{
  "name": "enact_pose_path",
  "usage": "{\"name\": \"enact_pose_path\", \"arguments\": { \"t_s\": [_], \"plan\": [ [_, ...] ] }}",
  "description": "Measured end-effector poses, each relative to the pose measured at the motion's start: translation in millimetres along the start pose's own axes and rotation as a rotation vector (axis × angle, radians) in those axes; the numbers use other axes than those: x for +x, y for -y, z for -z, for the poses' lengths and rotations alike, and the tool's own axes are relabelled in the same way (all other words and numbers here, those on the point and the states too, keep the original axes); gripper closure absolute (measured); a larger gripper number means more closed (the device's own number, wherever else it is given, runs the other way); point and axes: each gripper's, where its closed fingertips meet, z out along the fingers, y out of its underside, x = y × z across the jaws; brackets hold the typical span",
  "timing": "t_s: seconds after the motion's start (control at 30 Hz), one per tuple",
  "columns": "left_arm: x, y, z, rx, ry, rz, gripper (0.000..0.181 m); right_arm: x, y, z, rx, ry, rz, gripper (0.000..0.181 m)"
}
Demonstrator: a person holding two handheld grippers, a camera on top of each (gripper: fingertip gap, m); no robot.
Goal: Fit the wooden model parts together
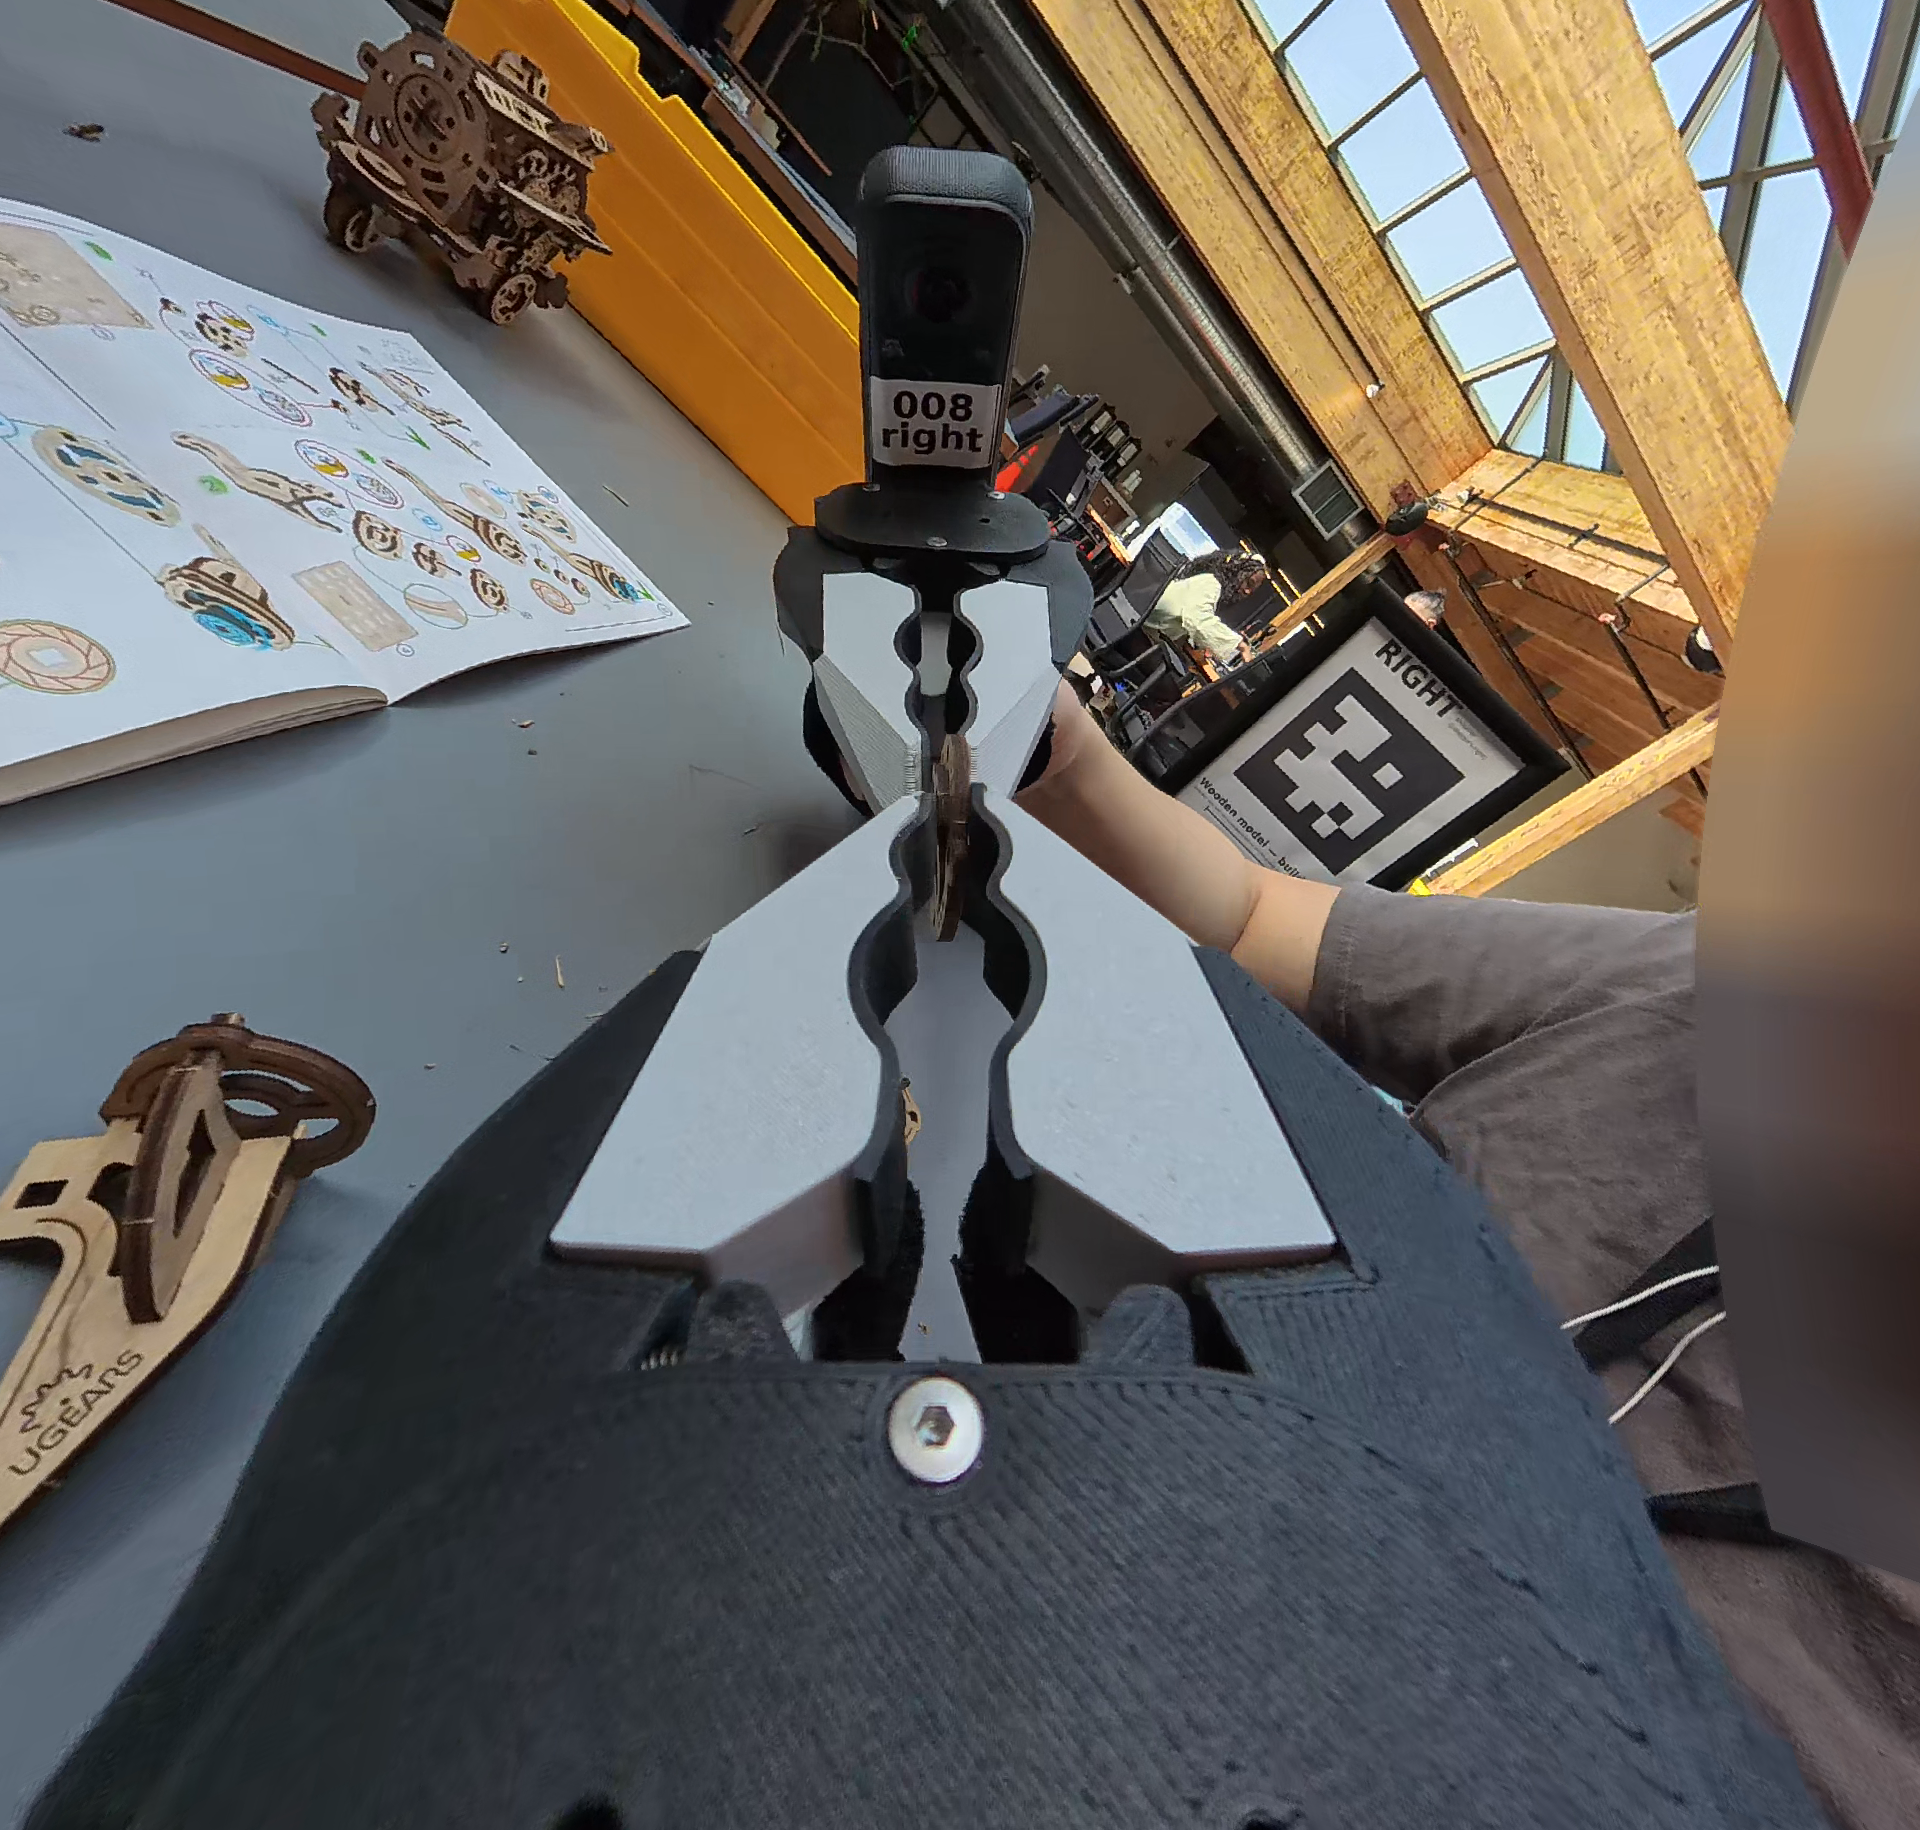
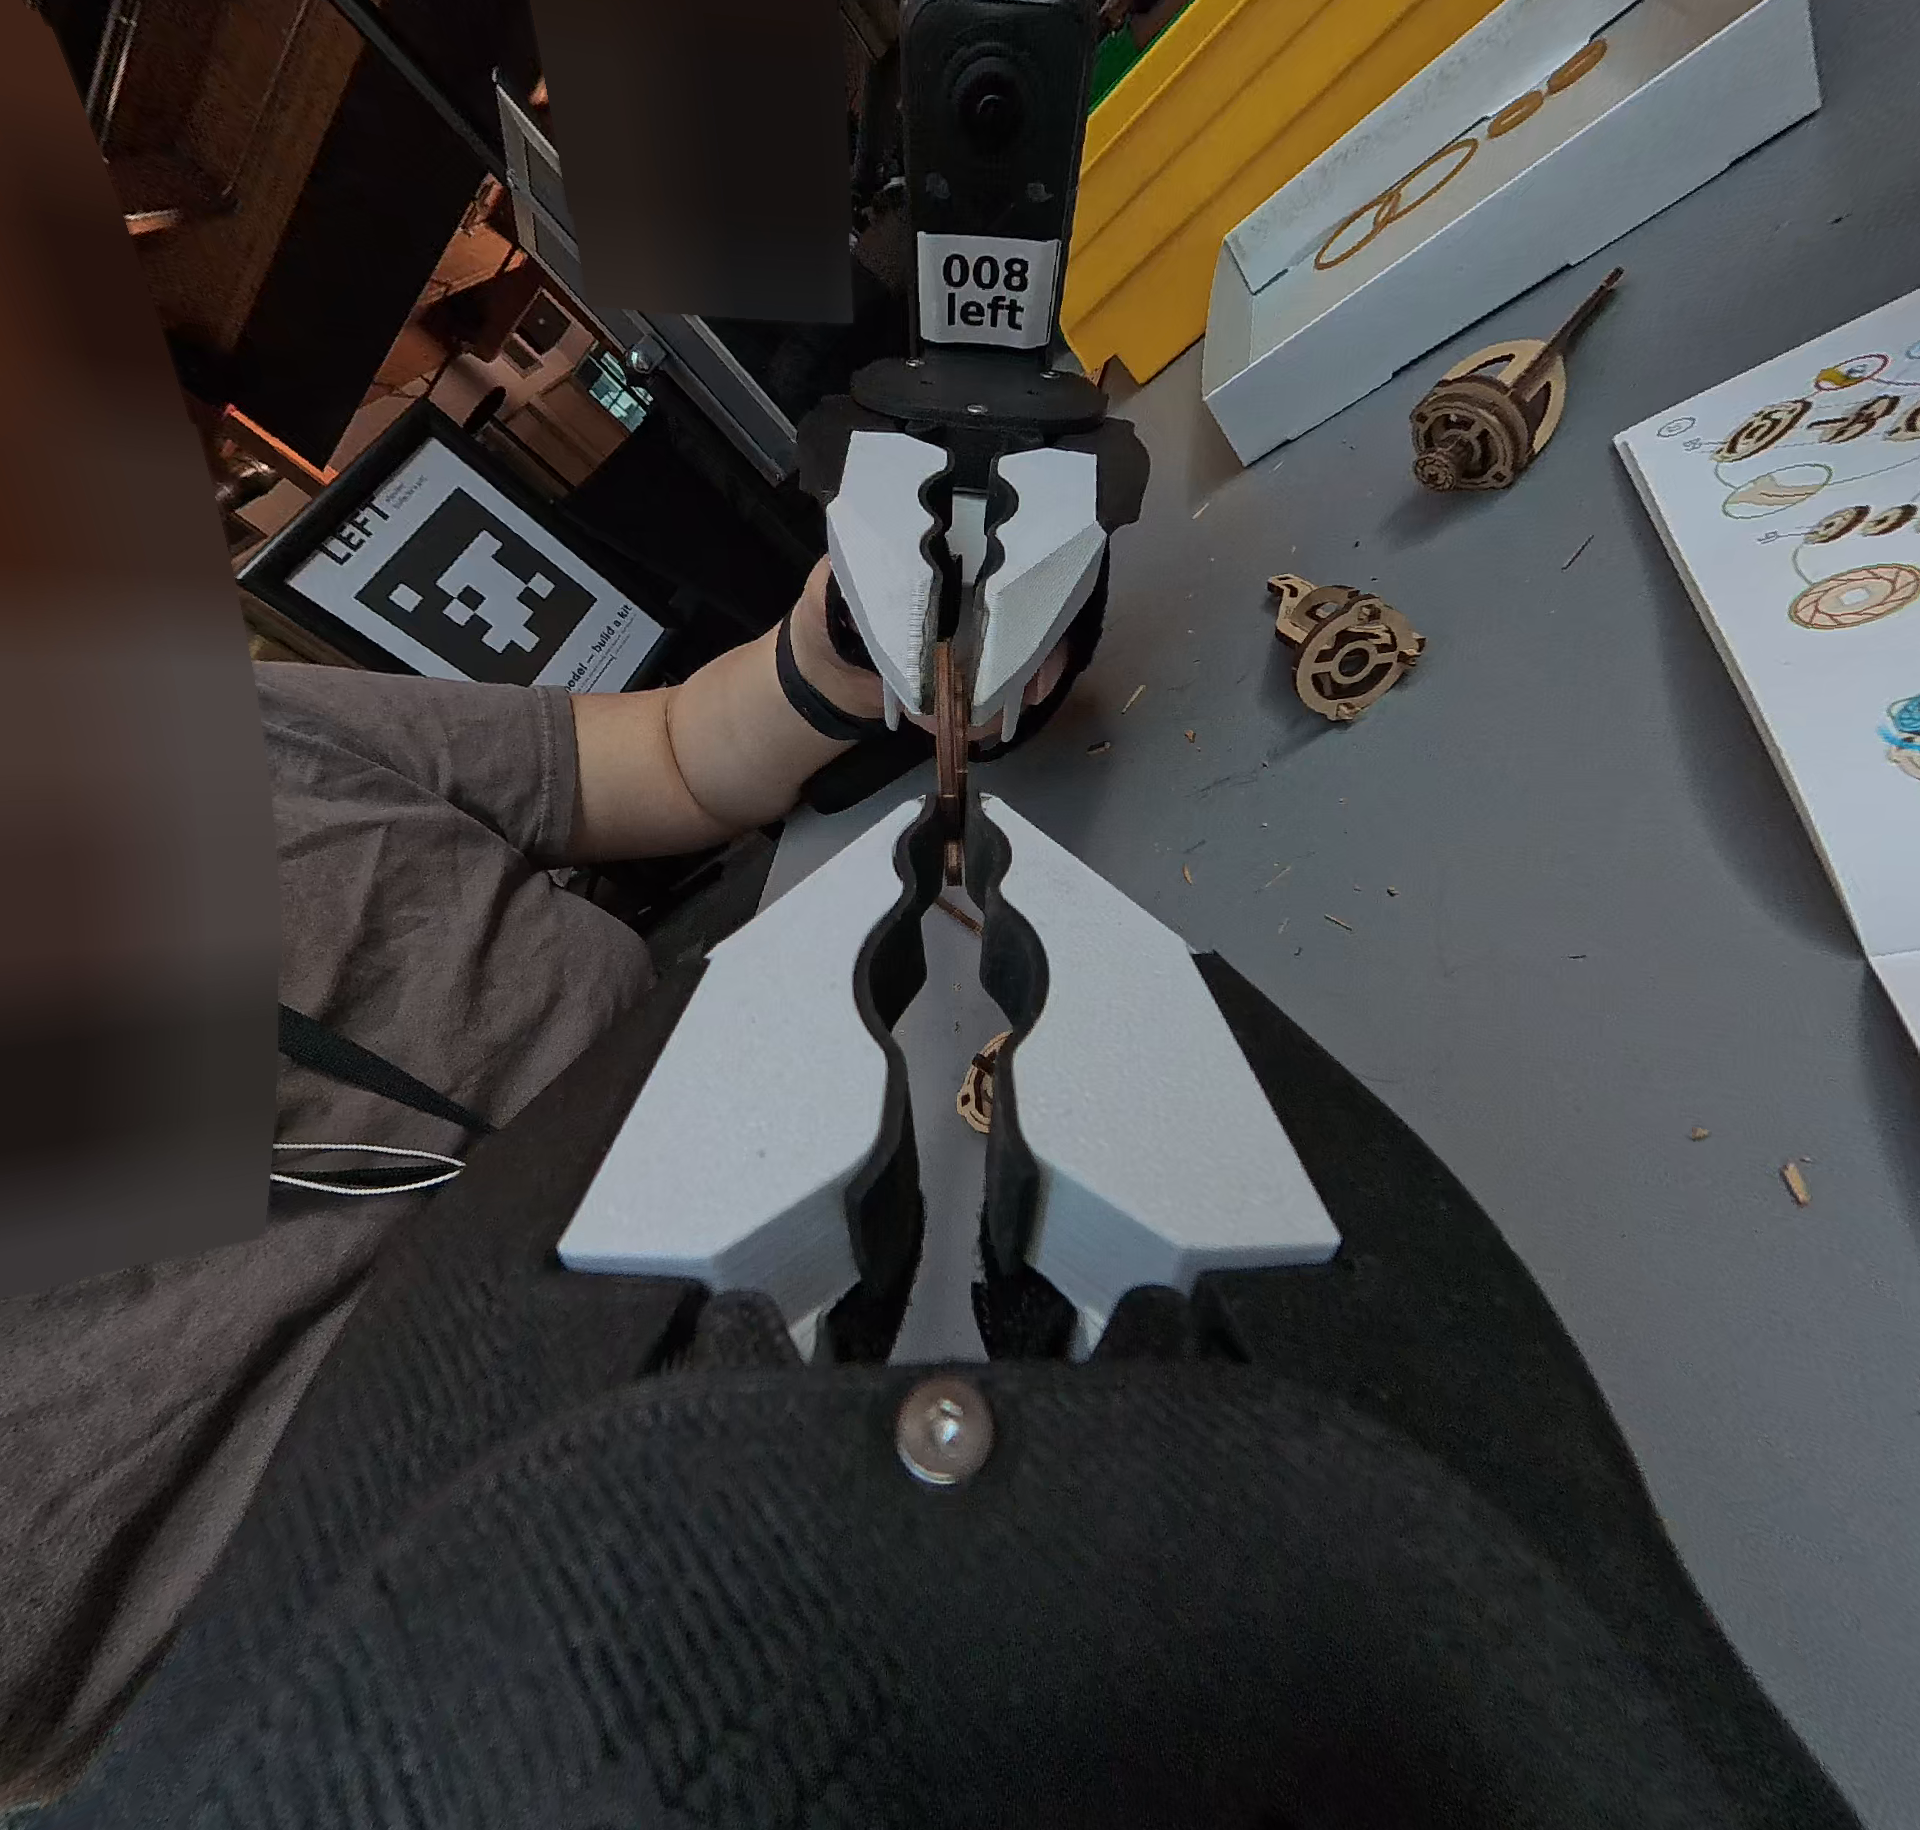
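Observation:
A thin round wooden part (image 1: pixel 948 845) is seen edge-on, held above the grey table (image 1: pixel 520 845) between two grippers that face each other tip to tip. My left gripper (image 1: pixel 945 819) is shut on its near edge. The right gripper (image 1: pixel 943 746) grips its far edge. In the right wrist view the same wooden part (image 2: pixel 948 741) runs from my right gripper (image 2: pixel 951 819), shut on it, into the left gripper (image 2: pixel 945 689). I cannot tell whether it is one piece or two joined. A small wooden piece (image 2: pixel 982 1079) lies on the table under my right fingers.
An open instruction booklet (image 1: pixel 260 492), a built wooden model (image 1: pixel 457 170), a flat wooden sub-assembly (image 1: pixel 177 1188) and a yellow bin (image 1: pixel 675 253) lie to the left. A white box (image 2: pixel 1455 191) and two wooden sub-assemblies (image 2: pixel 1486 419) (image 2: pixel 1345 653) show in the right view. A person's forearm (image 1: pixel 1164 845) holds the right gripper. Left tips and right tips are each some 35 cm from the built wooden model (image 1: pixel 457 170).

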Motion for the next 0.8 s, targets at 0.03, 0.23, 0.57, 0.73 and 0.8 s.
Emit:
{"name": "enact_pose_path", "arguments": {
  "t_s": [0.03,0.23,0.57,0.73,0.8],
  "plan": [
    [0,-1,0,-0.009,0.001,-0.007,0.179,-1,-1,0,-0.006,0.008,0.000,0.180],
    [1,-3,0,-0.018,-0.004,0.009,0.181,-2,-2,0,0.001,0.061,-0.056,0.180],
    [-2,24,11,0.183,0.030,0.013,0.181,0,18,3,0.150,0.073,-0.123,0.161],
    [-4,32,17,0.246,0.058,0.004,0.181,-2,27,1,0.201,0.030,-0.062,0.163],
    [-4,32,15,0.251,0.054,0.002,0.181,-3,29,0,0.215,0.036,-0.073,0.163]
  ]
}}
